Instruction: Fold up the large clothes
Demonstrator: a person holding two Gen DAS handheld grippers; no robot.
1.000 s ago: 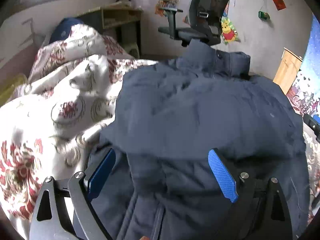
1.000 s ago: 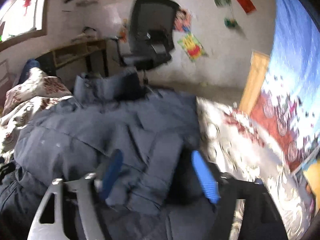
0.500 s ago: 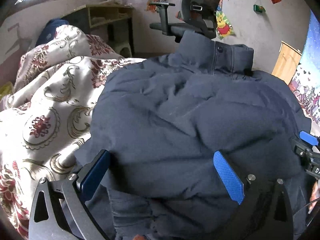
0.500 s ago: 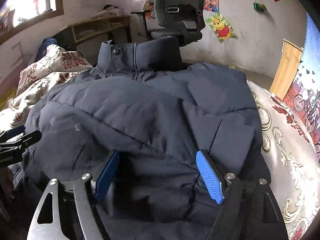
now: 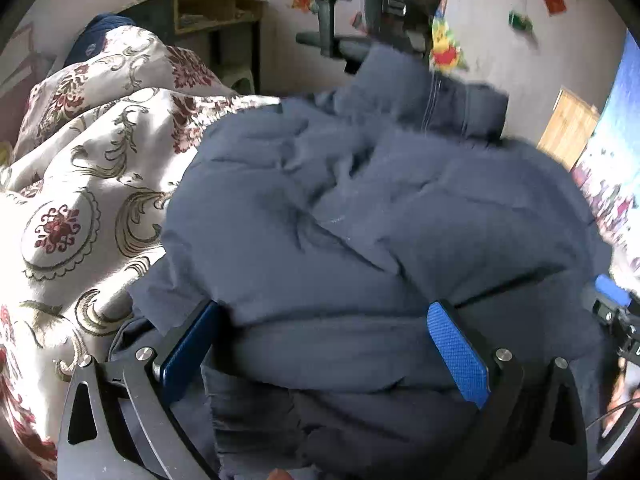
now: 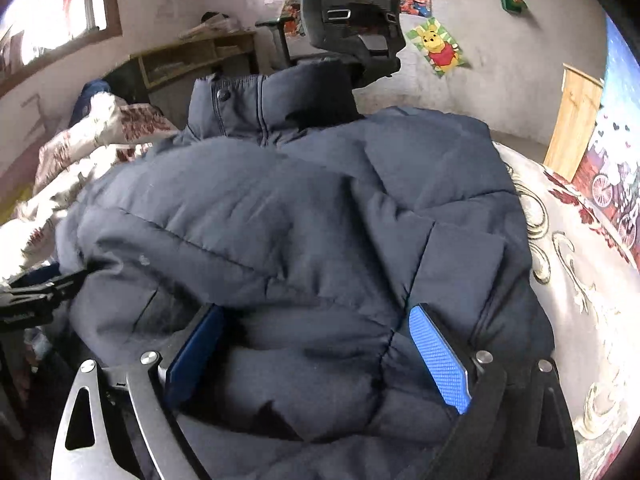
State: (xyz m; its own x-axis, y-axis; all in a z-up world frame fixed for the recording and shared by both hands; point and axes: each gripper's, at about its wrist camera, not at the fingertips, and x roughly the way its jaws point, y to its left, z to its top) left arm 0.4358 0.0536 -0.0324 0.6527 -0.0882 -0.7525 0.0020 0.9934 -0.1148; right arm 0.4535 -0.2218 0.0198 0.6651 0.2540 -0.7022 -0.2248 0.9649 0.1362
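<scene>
**Hem folded up, both claws still spread**

Our left claw (image 5: 324, 344) and right claw (image 6: 316, 354) stay wide apart, gripping nothing, padded fabric bulging between the fingers. Over the last second the navy jacket (image 6: 304, 216) has doubled toward its collar (image 6: 264, 104) on the patterned bedspread (image 5: 80, 184). We judge this fold nearly set.

Dark navy padded jacket (image 5: 360, 216), quilted in broad horizontal panels; lies on the patterned bedspread, bulky and rumpled; lower part doubled up over the body, forming a thick fold along the near edge; stand-up collar (image 6: 264, 100) at the far end, upright, with 1 snap button and a centre seam; flap pocket visible on the right panel.
</scene>
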